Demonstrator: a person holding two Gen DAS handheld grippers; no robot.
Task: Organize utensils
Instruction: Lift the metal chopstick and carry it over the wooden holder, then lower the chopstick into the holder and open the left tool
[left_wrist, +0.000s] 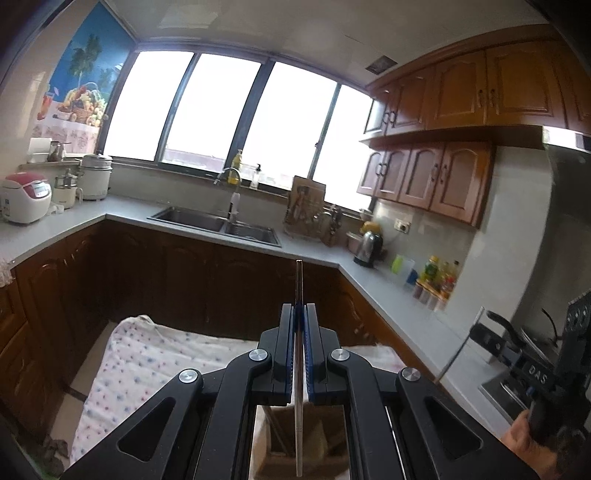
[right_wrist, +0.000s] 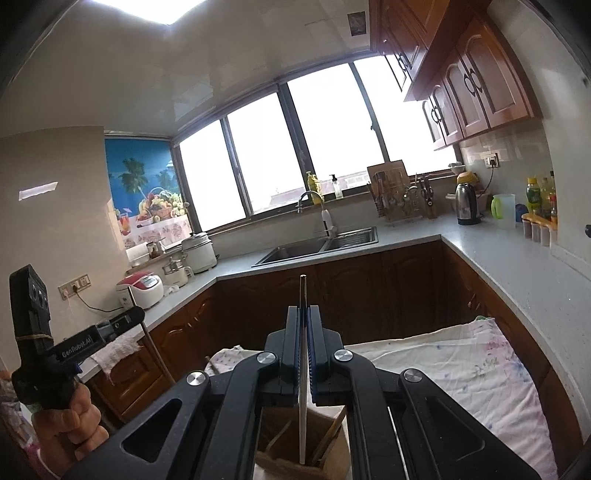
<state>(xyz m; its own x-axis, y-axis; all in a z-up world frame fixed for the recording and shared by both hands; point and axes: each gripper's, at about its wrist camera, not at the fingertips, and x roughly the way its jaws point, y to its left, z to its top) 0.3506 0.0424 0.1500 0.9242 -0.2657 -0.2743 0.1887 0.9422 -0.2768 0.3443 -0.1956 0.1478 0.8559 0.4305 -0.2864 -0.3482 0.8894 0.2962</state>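
Note:
My left gripper (left_wrist: 300, 310) is shut on a thin metal chopstick (left_wrist: 298, 424) that stands upright between the pads, its lower end down in a brown wooden utensil holder (left_wrist: 317, 443) below the jaws. My right gripper (right_wrist: 303, 314) is shut on another metal chopstick (right_wrist: 303, 413), also upright, its lower end inside the same brown holder (right_wrist: 271, 459), which has wooden sticks in it. Each gripper shows in the other's view: the right one at the right edge (left_wrist: 517, 354), the left one at the left edge (right_wrist: 92, 339).
A table with a white floral cloth (left_wrist: 140, 369) (right_wrist: 461, 373) lies under the holder. Grey countertop (left_wrist: 399, 306) runs around the kitchen with a double sink (left_wrist: 218, 221), rice cooker (left_wrist: 26, 199), kettle (right_wrist: 466, 203) and bottles (left_wrist: 439, 277). Dark cabinets stand below.

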